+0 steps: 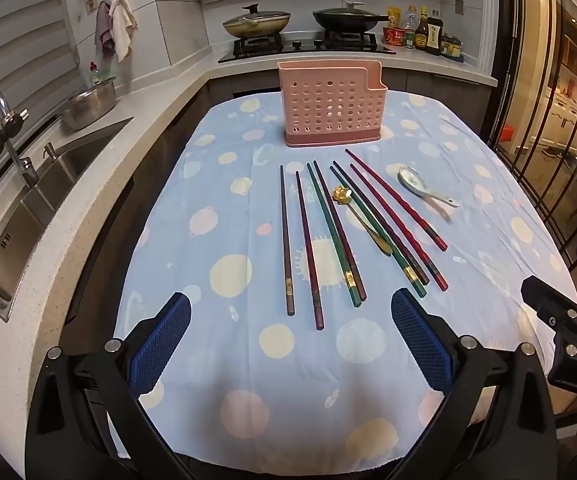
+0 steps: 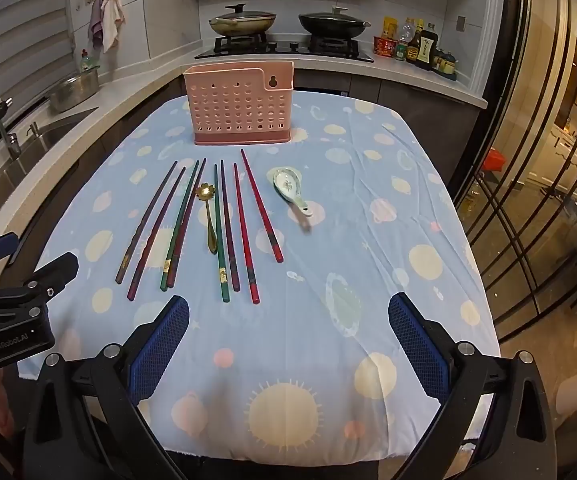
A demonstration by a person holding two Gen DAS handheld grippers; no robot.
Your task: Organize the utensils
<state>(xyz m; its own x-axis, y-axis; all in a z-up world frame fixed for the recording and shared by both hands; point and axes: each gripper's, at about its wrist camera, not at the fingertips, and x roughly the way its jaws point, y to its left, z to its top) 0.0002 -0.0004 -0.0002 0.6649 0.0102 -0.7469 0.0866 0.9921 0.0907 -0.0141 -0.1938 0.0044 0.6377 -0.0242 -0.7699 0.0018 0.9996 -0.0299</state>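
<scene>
A pink perforated utensil holder [image 1: 331, 106] [image 2: 240, 104] stands upright at the far side of the table. In front of it several dark, green and red chopsticks [image 1: 344, 232] [image 2: 220, 232] lie spread in a row. A small gold flower spoon [image 1: 362, 220] [image 2: 208, 220] lies among them. A white ceramic spoon [image 1: 424, 190] [image 2: 290, 190] lies to their right. My left gripper [image 1: 288, 344] is open and empty above the near table edge. My right gripper [image 2: 288, 344] is open and empty too, right of the left one.
The table wears a blue cloth with planets [image 1: 248, 360] [image 2: 368, 280]. A sink [image 1: 28, 208] and counter with a steel pot [image 1: 90, 104] run along the left. A stove with two pans [image 1: 300, 24] is behind. Glass doors [image 2: 548, 160] are on the right.
</scene>
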